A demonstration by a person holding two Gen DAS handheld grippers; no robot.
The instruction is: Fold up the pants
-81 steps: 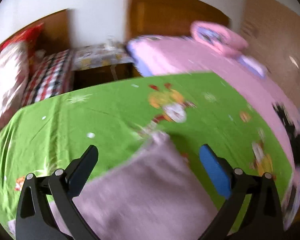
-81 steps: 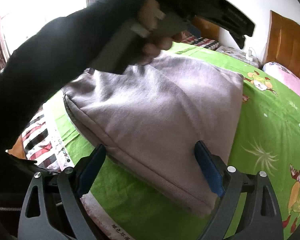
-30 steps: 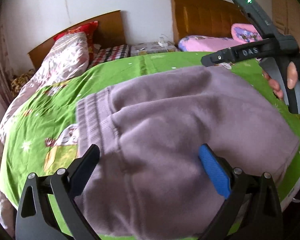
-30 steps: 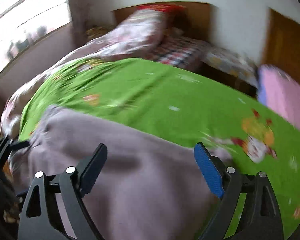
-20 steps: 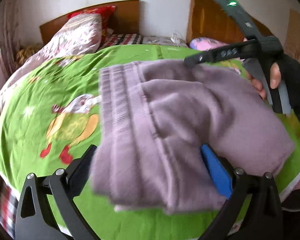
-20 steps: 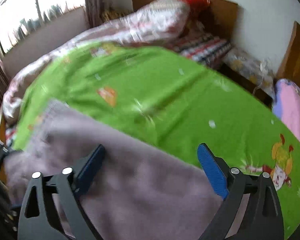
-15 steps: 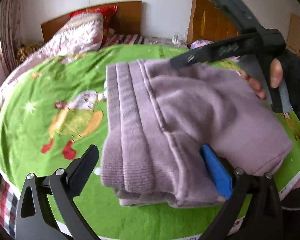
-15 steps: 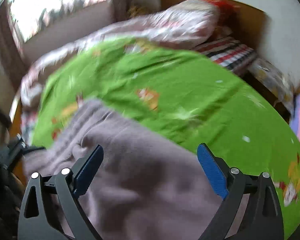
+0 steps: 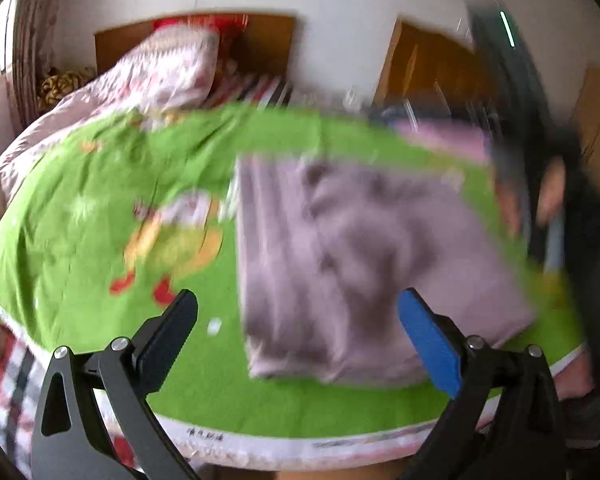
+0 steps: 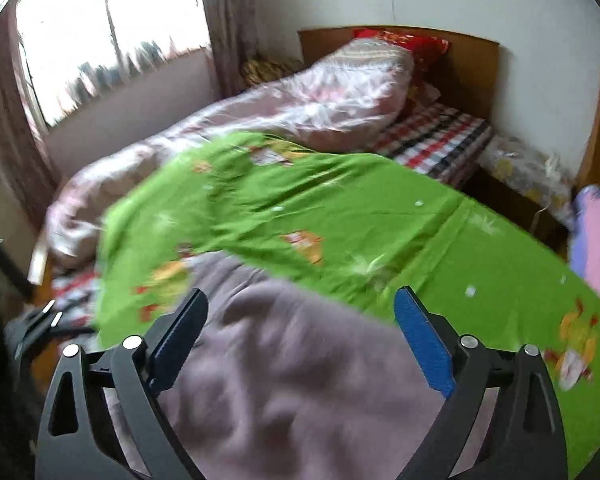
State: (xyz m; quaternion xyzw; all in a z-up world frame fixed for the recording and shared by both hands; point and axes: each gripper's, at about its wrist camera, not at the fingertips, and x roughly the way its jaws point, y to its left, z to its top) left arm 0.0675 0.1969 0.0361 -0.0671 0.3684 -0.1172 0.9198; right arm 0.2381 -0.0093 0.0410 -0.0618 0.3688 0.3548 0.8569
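Left wrist view: the left tool [image 9: 298, 322] is hanging spread and empty over mauve pants [image 9: 364, 264] lying folded on the green bedsheet [image 9: 100, 208], apparently released. Right wrist view: the right tool [image 10: 300, 344] is hovering spread above the pants [image 10: 300, 392], gripping nothing, likely done.

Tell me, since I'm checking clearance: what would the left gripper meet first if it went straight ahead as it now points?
Probably the folded pants on the green sheet. They lie just ahead of the open left gripper, though blur leaves depth unclear.
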